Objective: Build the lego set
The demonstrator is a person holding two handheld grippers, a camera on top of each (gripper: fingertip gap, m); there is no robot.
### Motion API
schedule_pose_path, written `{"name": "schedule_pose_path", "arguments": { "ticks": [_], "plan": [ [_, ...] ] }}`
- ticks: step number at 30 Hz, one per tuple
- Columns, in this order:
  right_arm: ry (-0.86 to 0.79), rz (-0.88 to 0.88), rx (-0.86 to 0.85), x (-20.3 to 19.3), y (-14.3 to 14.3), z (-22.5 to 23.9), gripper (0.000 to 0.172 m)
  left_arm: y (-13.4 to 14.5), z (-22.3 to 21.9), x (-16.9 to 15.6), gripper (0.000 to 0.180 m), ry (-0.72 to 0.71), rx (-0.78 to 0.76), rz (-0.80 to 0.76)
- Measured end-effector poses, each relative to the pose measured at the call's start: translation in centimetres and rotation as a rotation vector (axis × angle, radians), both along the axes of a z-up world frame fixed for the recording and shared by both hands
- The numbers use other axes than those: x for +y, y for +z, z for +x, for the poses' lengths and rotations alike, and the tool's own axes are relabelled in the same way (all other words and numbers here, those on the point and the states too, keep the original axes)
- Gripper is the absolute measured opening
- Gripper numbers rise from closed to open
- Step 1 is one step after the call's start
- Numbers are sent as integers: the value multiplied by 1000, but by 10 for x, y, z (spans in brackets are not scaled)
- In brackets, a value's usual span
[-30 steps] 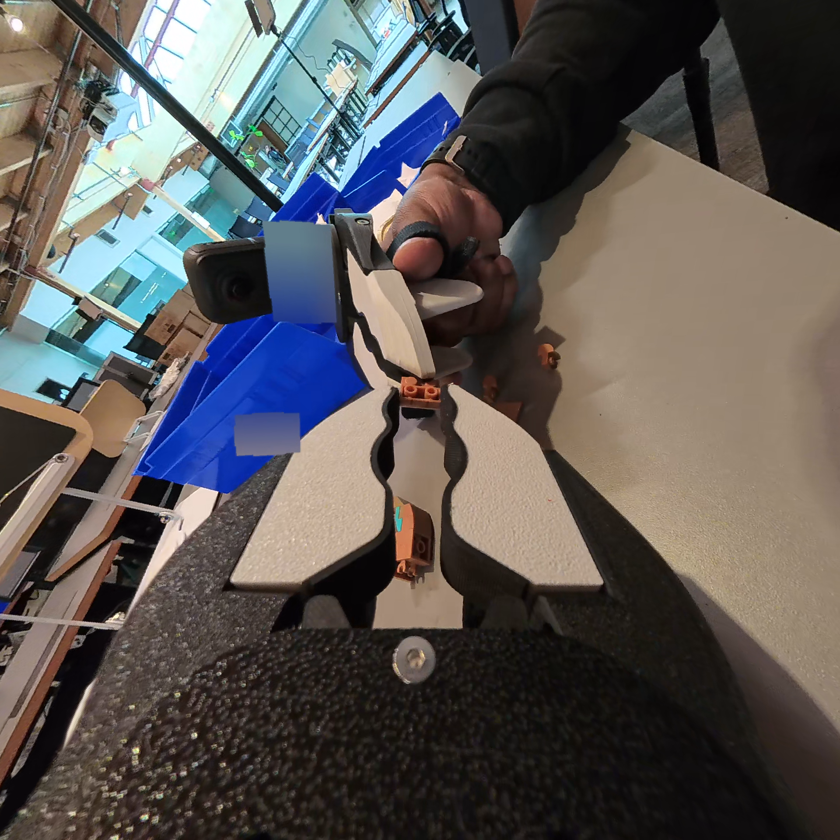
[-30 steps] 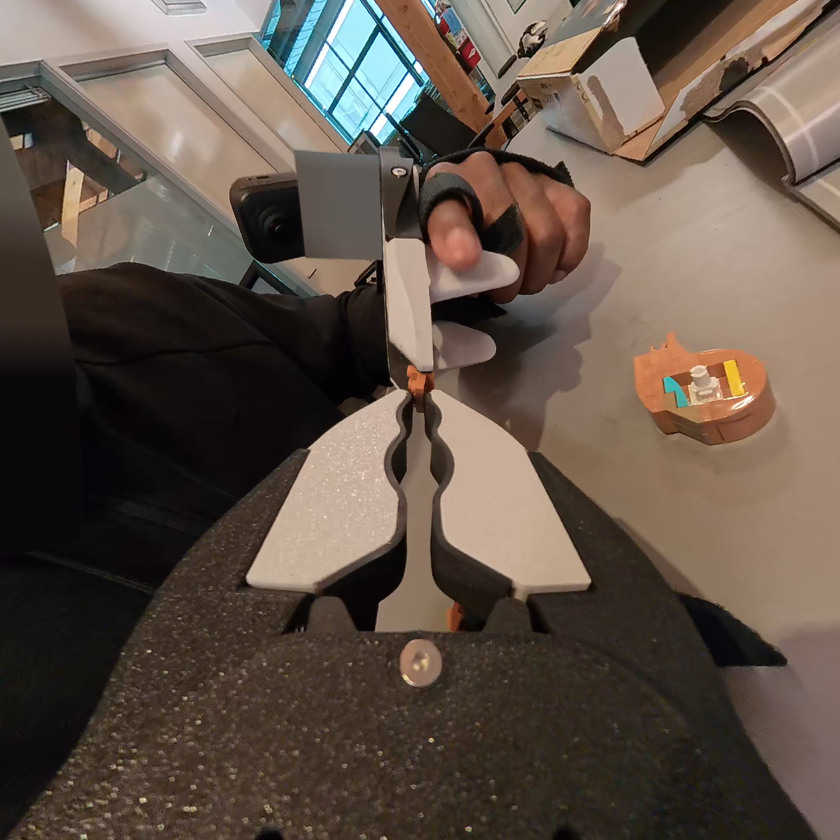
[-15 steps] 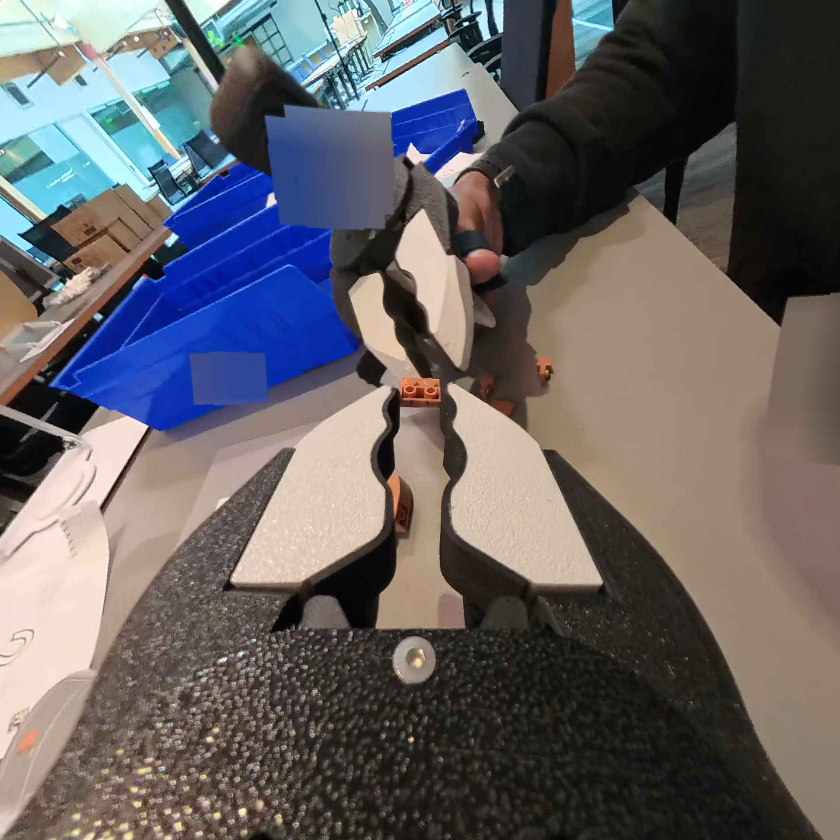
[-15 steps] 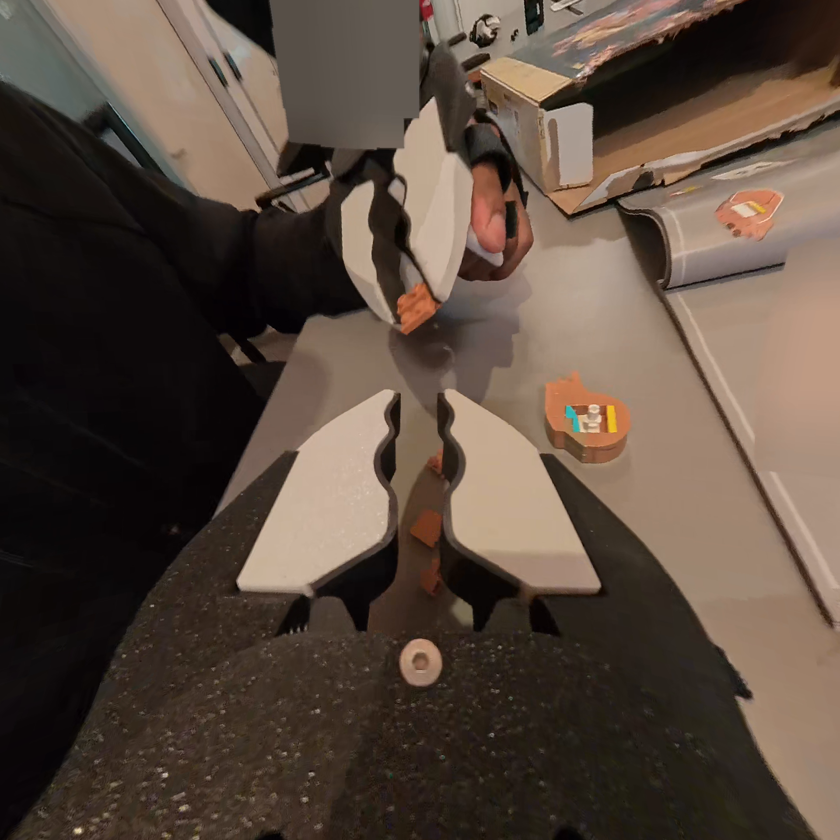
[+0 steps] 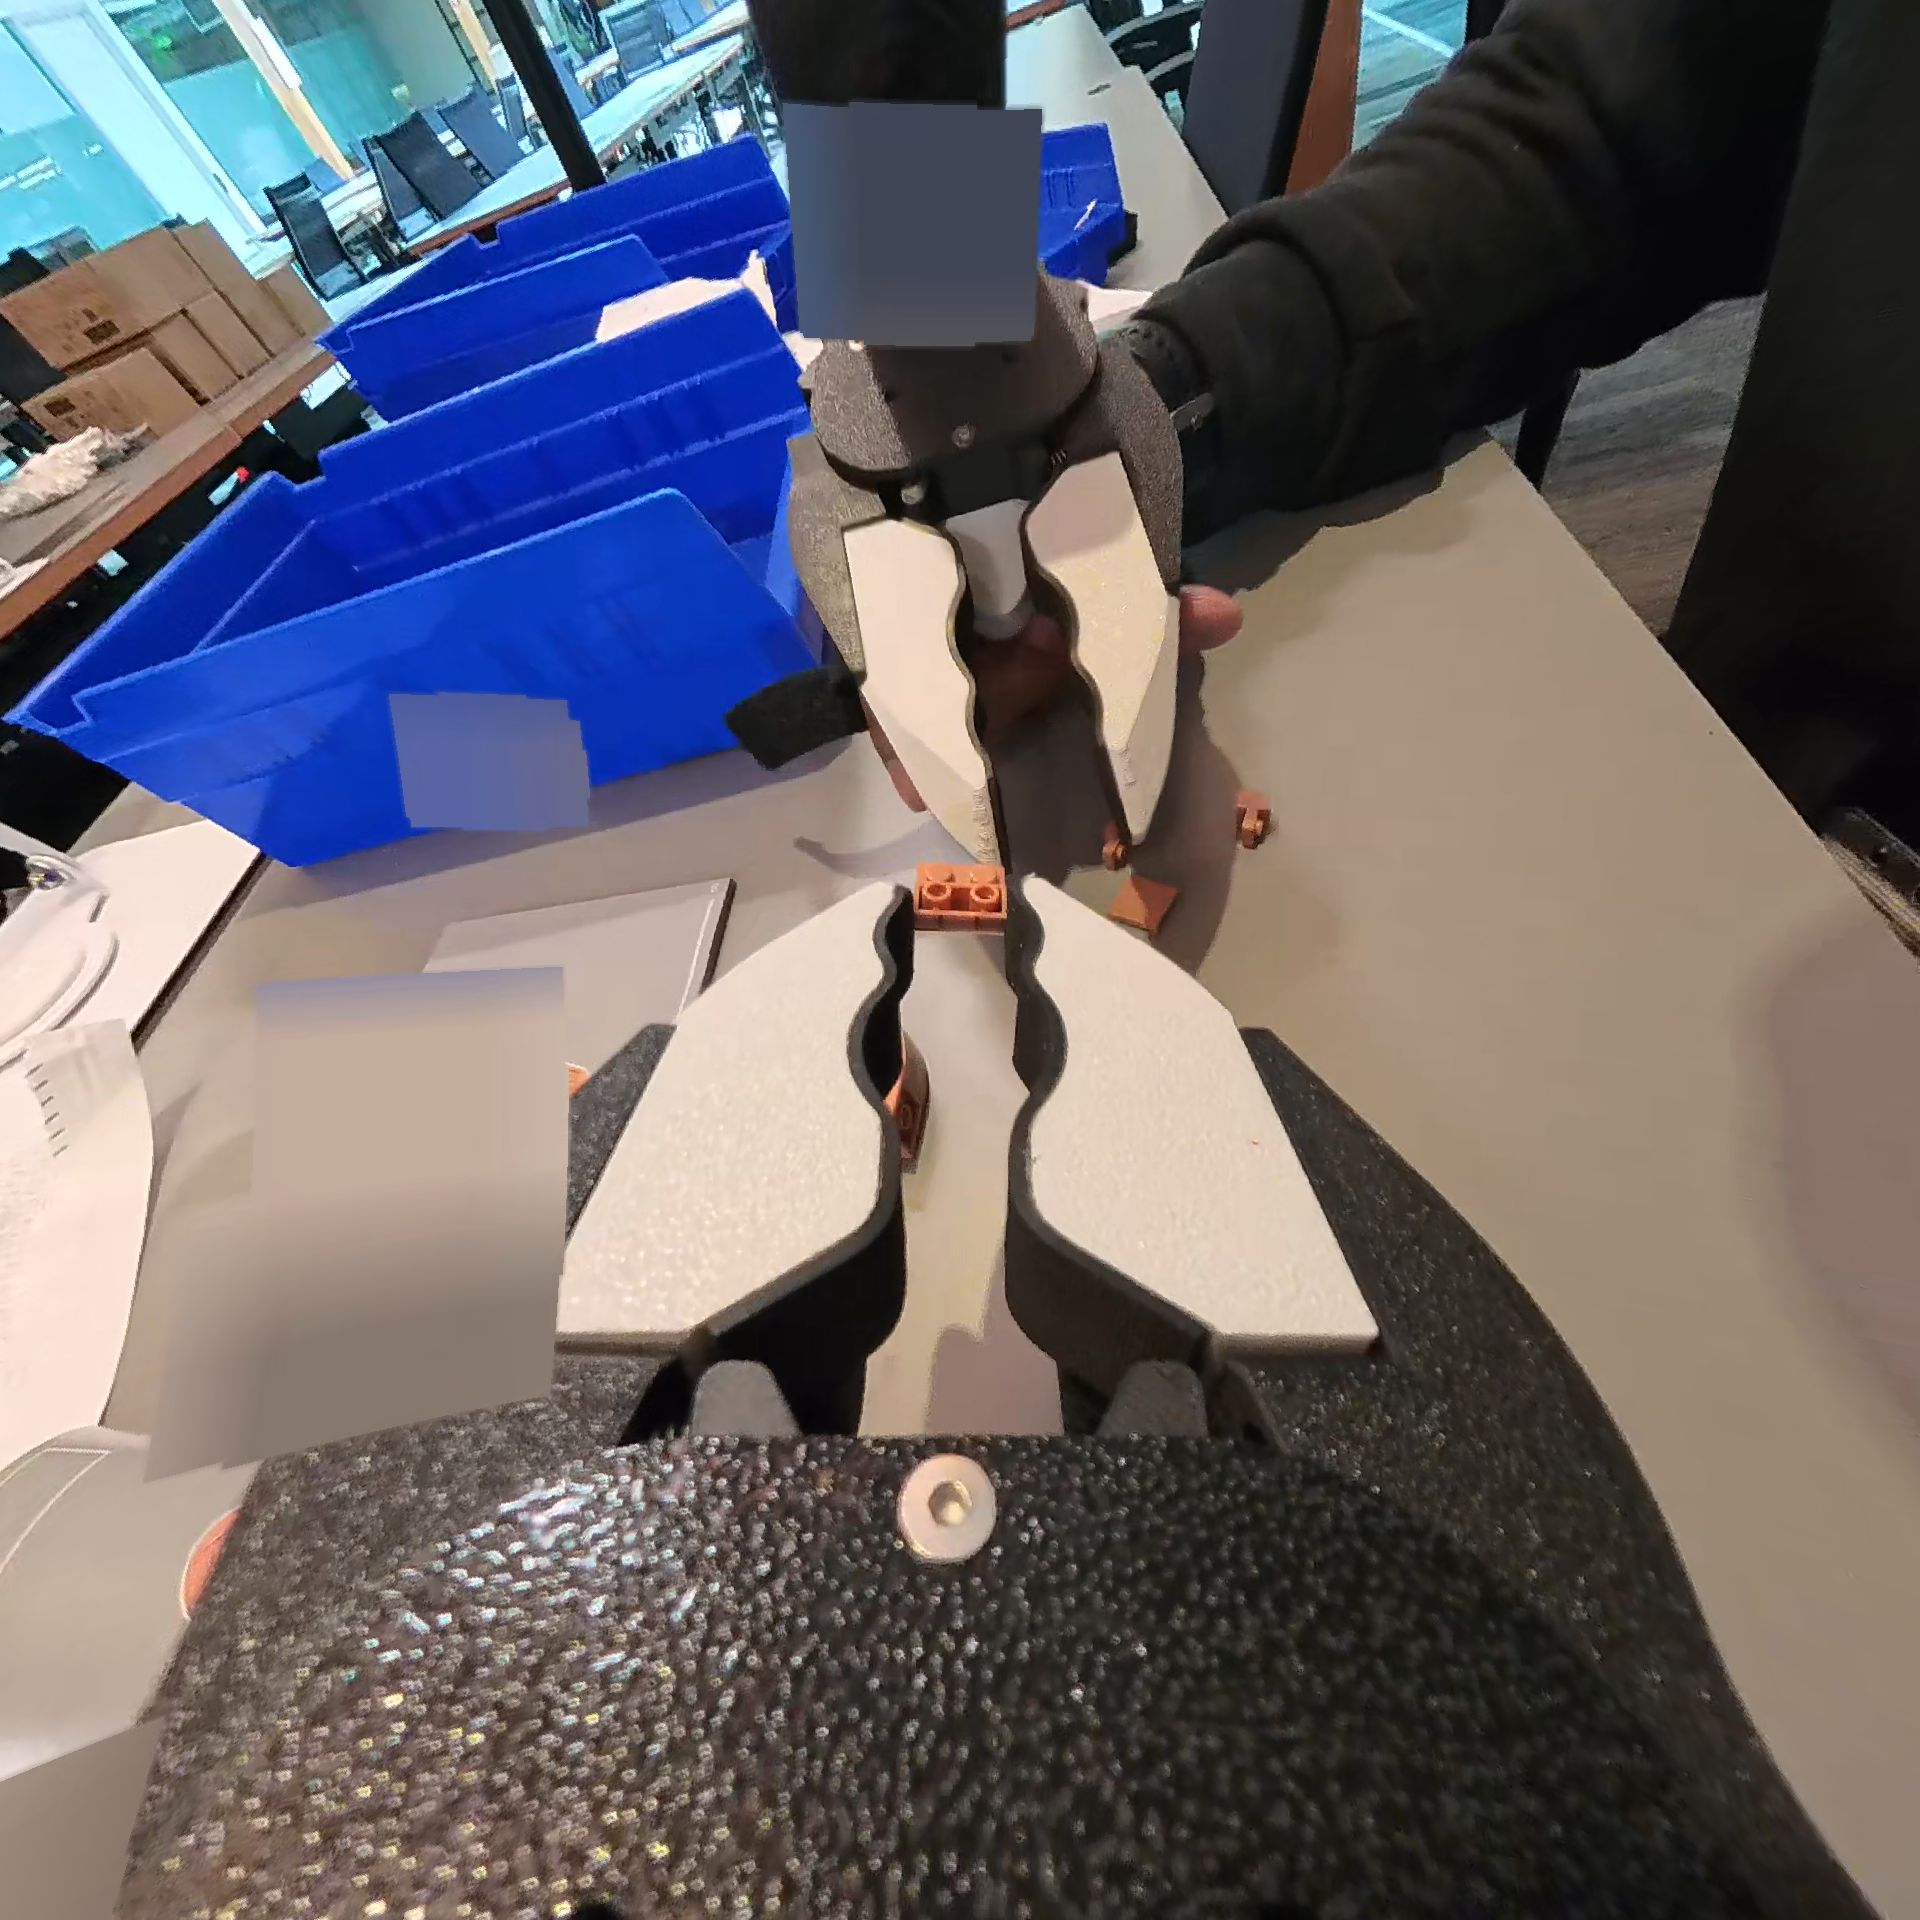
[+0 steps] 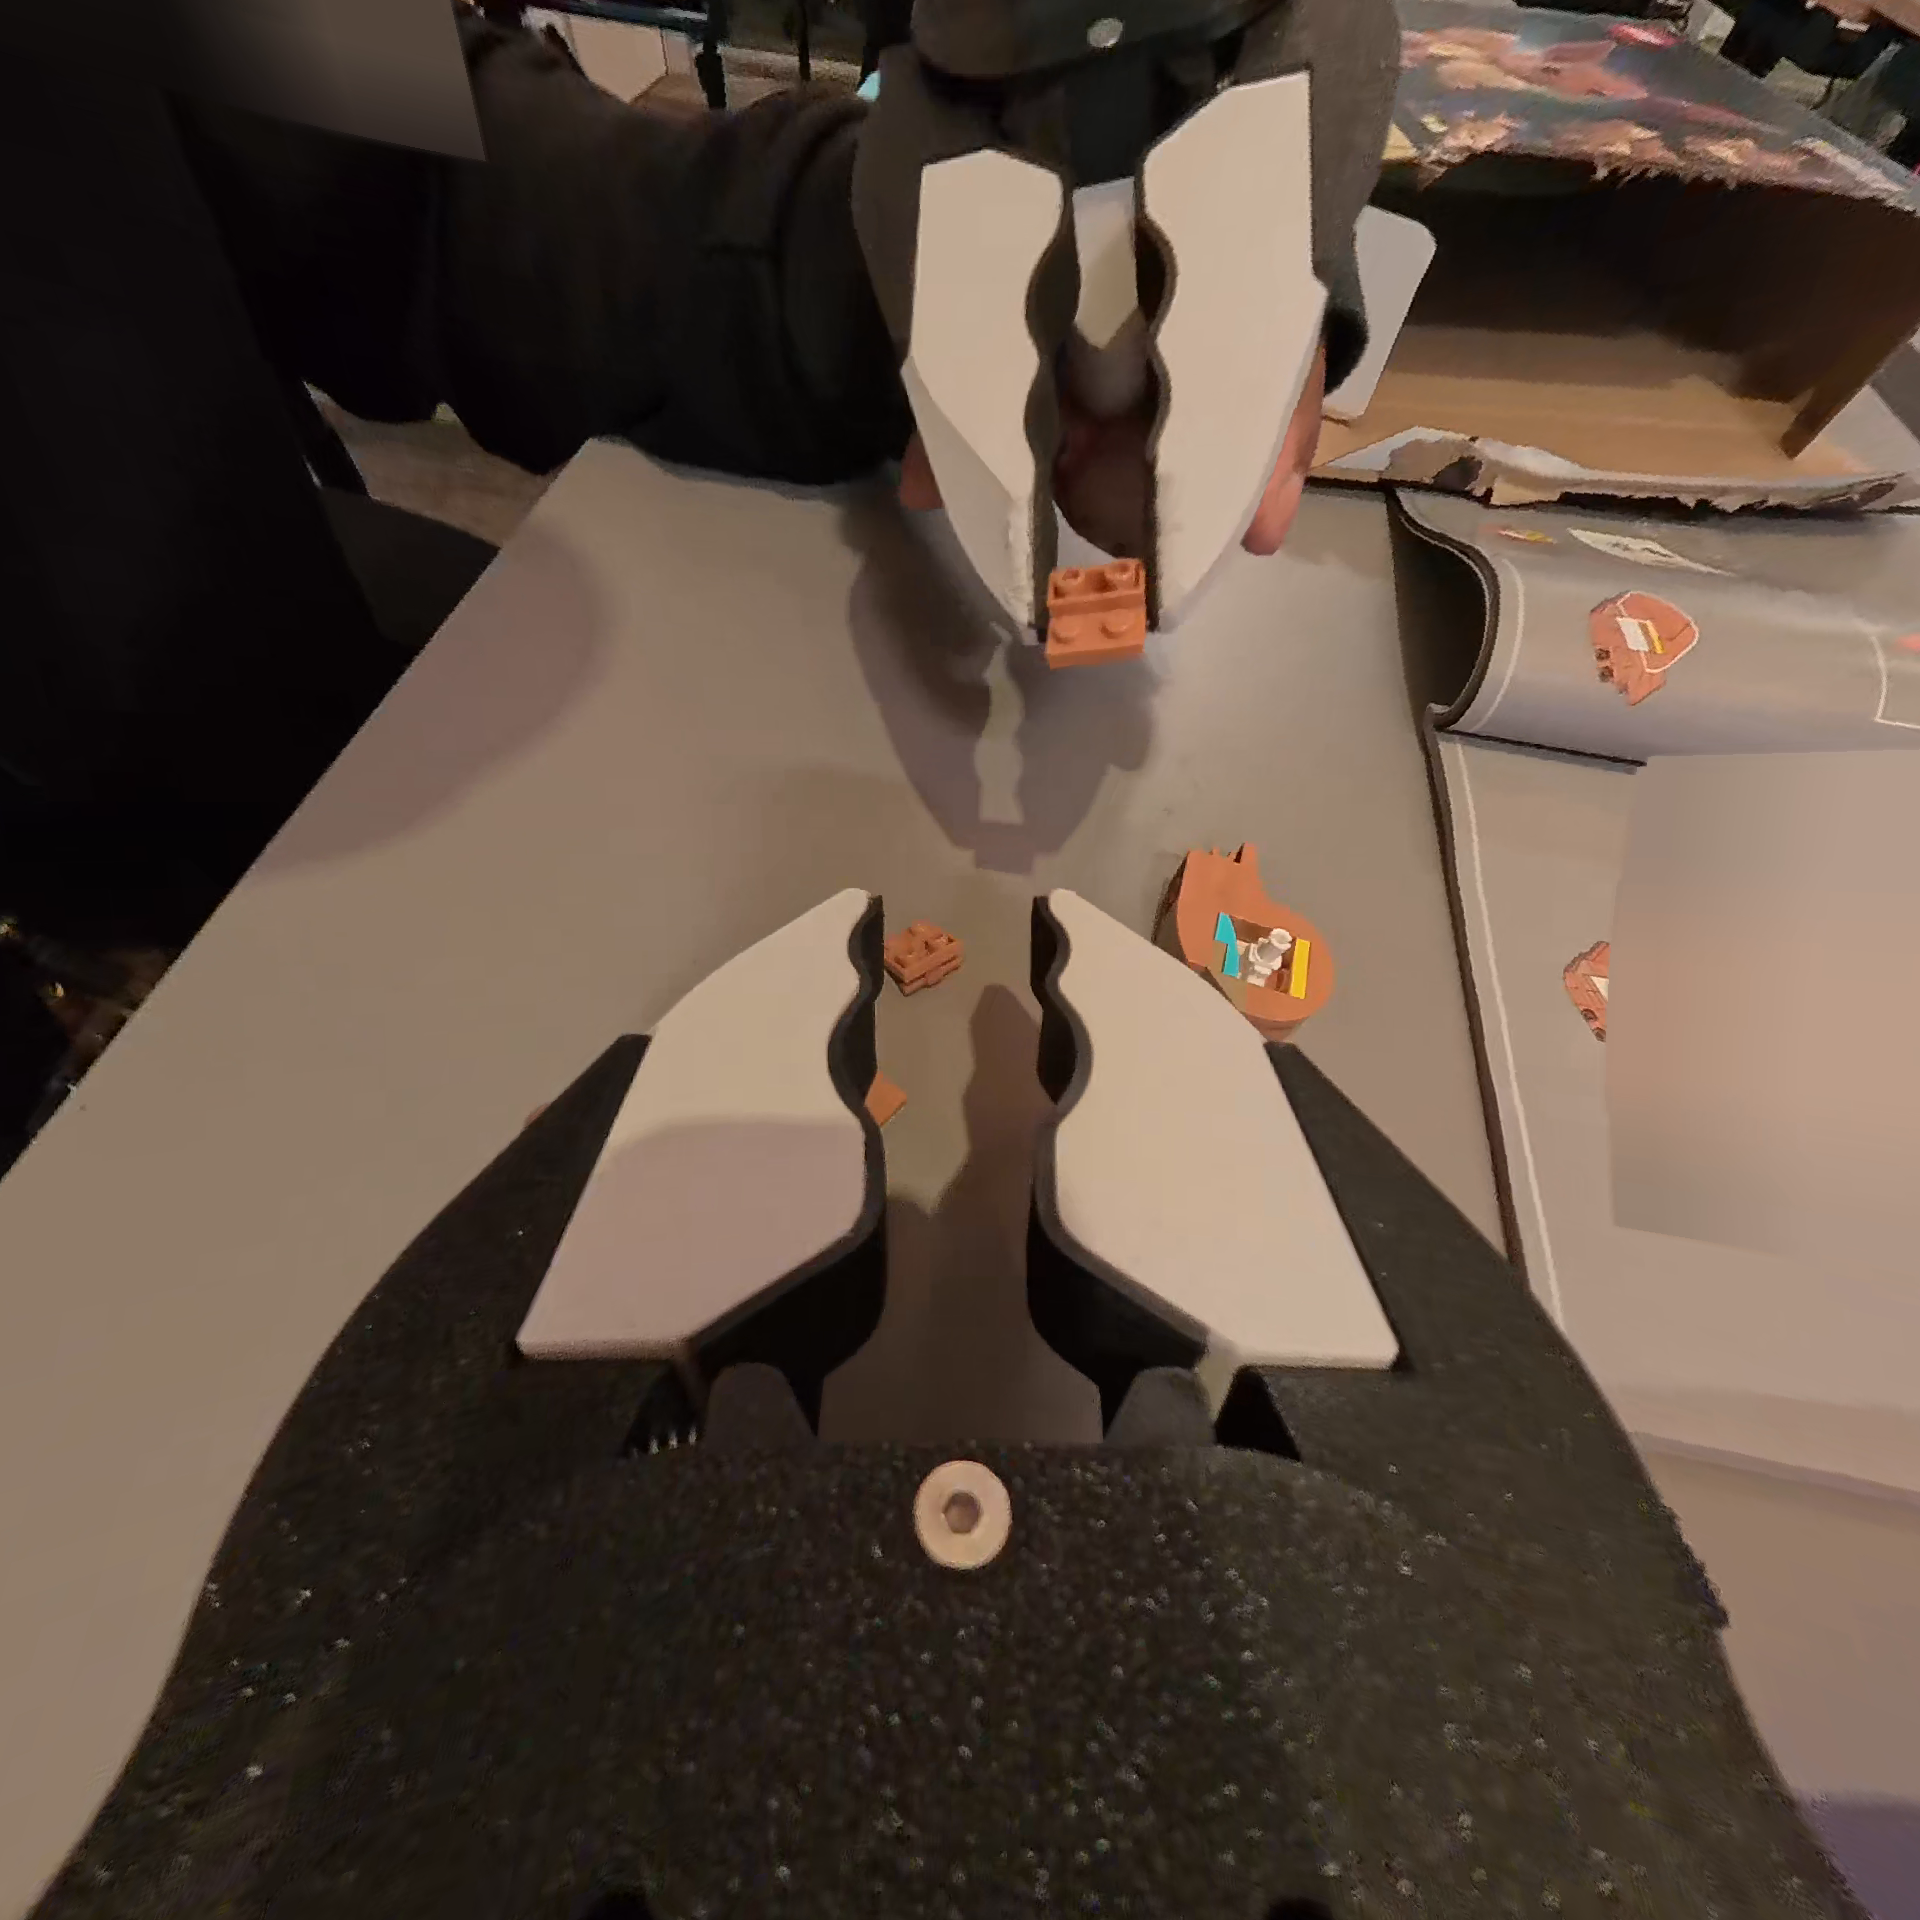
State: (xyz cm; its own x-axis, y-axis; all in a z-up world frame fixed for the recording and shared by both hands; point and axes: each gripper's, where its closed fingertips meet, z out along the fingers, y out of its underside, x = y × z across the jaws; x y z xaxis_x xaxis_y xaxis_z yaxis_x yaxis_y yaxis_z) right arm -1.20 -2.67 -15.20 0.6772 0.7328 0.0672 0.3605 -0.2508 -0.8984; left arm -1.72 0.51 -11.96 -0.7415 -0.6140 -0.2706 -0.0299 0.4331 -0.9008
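- Grey table (image 6: 582, 831) spreads wide, three blue bins (image 5: 499, 582) at its far edge.
- One round brown model (image 6: 1252, 961) sits just right of the right gripper (image 6: 951, 914), whose tongs stand apart, bare.
- Left gripper (image 5: 961, 894) has its tongs clamped on one brown brick stack (image 6: 1096, 613), held above the table.
- One small brown brick assembly (image 6: 920, 956) lies on the table near the right gripper's tips.

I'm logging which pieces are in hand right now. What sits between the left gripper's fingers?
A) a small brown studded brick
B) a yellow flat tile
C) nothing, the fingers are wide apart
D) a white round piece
A: the left gripper has a small brown studded brick clamped at its fingertips, which also shows in the right wrist view above the grey table.
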Motion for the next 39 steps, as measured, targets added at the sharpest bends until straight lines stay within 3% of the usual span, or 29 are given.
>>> {"name": "schedule_pose_path", "arguments": {
  "ticks": [14,31,39],
  "plan": [
    [185,-94,-211,4,-31,-13,27,-32,-9,2,16,-31,206,83],
    [241,-266,-175,5,-40,-18,25,-40,-14,-1,16,-71,269,61],
    [216,-295,-148,8,-40,-17,6,-43,-14,-2,16,-77,289,41]
  ]
}}
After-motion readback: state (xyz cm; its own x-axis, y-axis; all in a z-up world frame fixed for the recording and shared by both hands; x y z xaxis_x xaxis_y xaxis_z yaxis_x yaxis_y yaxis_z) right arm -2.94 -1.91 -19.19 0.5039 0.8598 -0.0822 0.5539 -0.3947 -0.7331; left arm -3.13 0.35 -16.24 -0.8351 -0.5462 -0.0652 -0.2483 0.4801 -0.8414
